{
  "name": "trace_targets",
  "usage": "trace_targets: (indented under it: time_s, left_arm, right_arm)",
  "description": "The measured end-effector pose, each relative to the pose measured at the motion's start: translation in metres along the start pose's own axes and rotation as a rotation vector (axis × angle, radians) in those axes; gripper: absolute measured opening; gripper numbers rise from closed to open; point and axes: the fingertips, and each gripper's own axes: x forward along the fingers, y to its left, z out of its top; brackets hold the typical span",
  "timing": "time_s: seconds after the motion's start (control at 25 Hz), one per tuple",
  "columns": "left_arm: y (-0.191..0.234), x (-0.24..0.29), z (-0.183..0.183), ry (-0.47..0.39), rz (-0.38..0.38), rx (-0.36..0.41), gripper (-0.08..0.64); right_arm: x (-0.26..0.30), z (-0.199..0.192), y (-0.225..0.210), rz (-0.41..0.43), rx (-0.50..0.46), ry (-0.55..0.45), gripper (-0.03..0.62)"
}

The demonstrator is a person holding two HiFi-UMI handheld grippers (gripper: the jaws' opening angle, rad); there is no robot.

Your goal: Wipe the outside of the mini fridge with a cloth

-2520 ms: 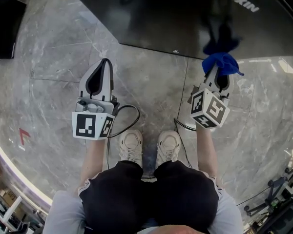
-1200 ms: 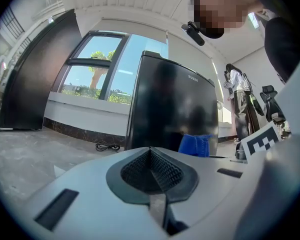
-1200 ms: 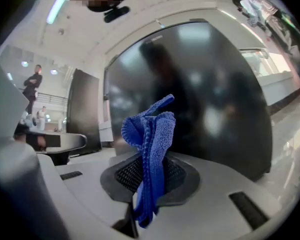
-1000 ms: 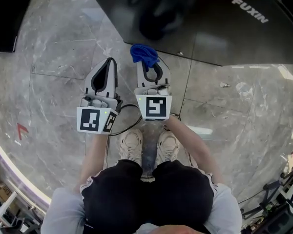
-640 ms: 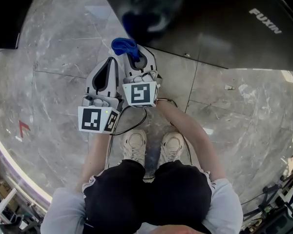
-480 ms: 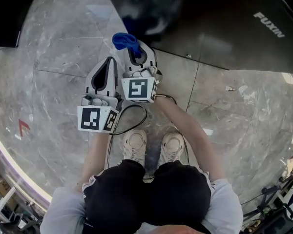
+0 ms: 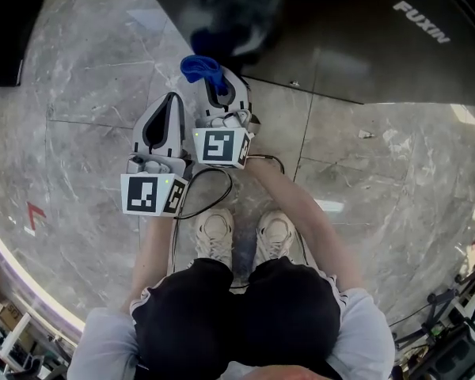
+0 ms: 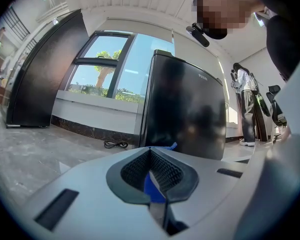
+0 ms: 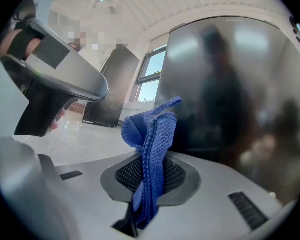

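Blue knit cloth (image 9: 151,151); glossy black mini fridge (image 7: 340,46); grey veined marble floor (image 7: 87,93); black shorts (image 7: 237,315).

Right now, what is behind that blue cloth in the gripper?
Behind the blue cloth, pinched in the right gripper, stands the black mini fridge, glossy with blurred reflections. The patch directly behind the cloth is covered.

Head cam: steeply down from above. Gripper cams: low, facing fwd, close-in — all three share the mini fridge (image 7: 340,42).
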Motion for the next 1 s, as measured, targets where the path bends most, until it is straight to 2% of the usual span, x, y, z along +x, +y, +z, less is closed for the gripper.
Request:
trace_targets:
  time_s: [0.2, 0.84, 1.0]
  left_arm:
    - [-0.005, 0.0, 0.0, 0.001, -0.003, 0.005, 0.005]
    - [-0.019, -0.001, 0.005, -0.002, -0.035, 0.026, 0.005]
    - [-0.02, -0.003, 0.002, 0.006, -0.037, 0.016, 0.005]
  right_arm:
    - [-0.019, -0.009, -0.024, -0.056, 0.01, 0.018, 0.075]
    - [-0.102, -0.038, -0.133, -0.337, 0.082, 0.112, 0.075]
    - [-0.113, -0.04, -0.15, -0.372, 0.089, 0.122, 0.075]
